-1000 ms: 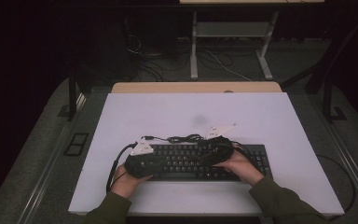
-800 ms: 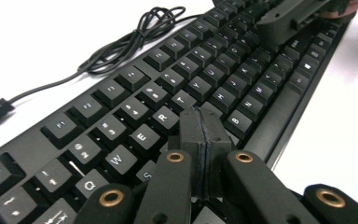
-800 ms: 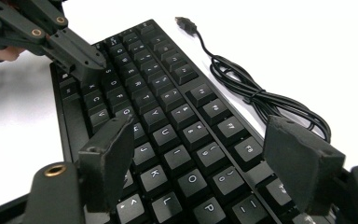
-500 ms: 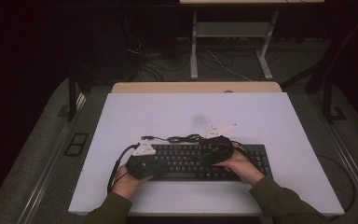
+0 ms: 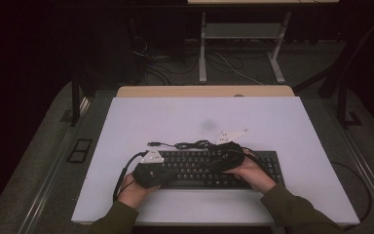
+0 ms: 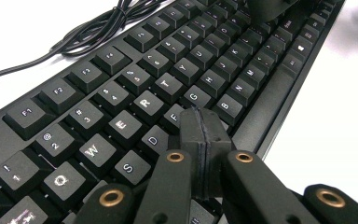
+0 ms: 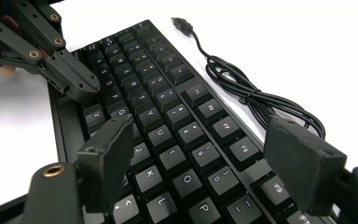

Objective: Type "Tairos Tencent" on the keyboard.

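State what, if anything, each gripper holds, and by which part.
Nothing is held. The left gripper is shut, empty, tips over the black plastic keyboard; the right gripper stands open above it.

High view overhead, far, facing forward-down; both tongs views close, low, sharing keyboard [image 5: 209,168] keys.

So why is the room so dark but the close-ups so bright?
High view: only the white table is lit, the floor is dim. Left gripper view: the table glares white, far keys blur beyond the keyboard. Right gripper view: near jaws are soft, the cable is sharp.
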Motion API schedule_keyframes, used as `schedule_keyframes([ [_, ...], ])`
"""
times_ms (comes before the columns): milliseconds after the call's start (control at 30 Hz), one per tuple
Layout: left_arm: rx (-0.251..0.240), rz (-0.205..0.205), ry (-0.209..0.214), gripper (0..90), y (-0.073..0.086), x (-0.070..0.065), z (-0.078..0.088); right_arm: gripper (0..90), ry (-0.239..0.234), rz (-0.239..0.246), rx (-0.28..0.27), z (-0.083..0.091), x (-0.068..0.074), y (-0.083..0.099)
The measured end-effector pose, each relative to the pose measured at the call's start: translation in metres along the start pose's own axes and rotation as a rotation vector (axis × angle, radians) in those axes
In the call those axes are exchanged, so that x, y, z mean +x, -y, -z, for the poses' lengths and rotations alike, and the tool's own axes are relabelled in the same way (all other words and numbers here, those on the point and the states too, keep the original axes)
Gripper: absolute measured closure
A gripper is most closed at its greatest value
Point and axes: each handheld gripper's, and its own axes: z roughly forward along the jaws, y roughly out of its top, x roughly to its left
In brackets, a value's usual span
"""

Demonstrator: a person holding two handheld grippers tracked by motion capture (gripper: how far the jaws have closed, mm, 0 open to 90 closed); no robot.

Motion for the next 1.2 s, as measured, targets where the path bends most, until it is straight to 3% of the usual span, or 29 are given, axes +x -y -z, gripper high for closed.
schedule_keyframes([
  [567,0.018,-0.012,0.009,88.7,0.0009,0.0002,-0.0009,24.2,0.000,0.003,0.012,-0.0009,0.0005,0.0002],
  [1200,-0.011,-0.008,-0.003,88.7,-0.0039,0.0015,0.0063,24.2,0.000,0.003,0.009,-0.0005,0.0005,0.0003],
])
